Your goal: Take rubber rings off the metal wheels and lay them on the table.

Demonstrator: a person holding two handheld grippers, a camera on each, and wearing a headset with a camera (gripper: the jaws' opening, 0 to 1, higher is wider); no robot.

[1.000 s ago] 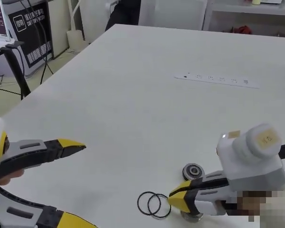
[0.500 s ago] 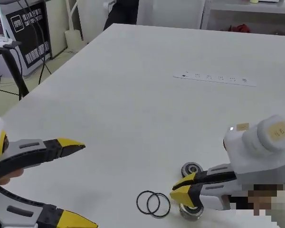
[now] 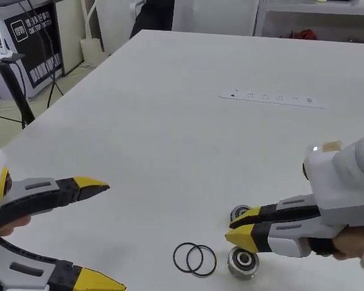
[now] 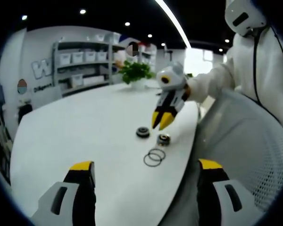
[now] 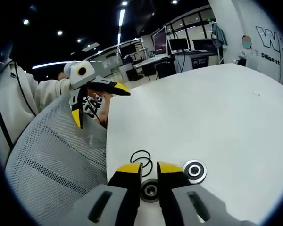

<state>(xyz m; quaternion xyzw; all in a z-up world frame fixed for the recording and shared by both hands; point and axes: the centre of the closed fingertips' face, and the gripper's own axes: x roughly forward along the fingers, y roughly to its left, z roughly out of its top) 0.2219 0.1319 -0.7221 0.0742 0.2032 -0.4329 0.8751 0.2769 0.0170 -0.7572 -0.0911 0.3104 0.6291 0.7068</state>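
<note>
1. Head view first: over the last second my right gripper (image 3: 242,230) has lifted off the nearer metal wheel (image 3: 242,262) and drawn back to the right. That wheel now stands clear on the table (image 3: 170,121), uncovered.
2. The right gripper's jaws are only a narrow slit apart and hold nothing. In the right gripper view the nearer wheel sits just beyond the tips, untouched.
3. My left gripper (image 3: 96,235) has not moved. It hovers at the near left of the table with its jaws spread wide and empty.
4. The rubber rings (image 3: 195,259) have stayed put. They lie flat and overlapping, just left of the nearer wheel, close to the near edge of the table.
5. I read the right gripper as finished with this wheel and backing away. Either the job is wrapping up or the other wheel is next.
6. Count:
   - Rubber rings: two, both on the table.
   - Metal wheels: two. The farther wheel (image 3: 238,213) is partly hidden behind the right gripper's tip.
   - Grippers: two.
   - Power strip (image 3: 270,100): one, well apart farther up the table.
7. Two rings for two wheels suggests both are stripped. The farther wheel shows a dark outer band in the right gripper view, and I cannot tell whether that is a remaining ring.
</note>
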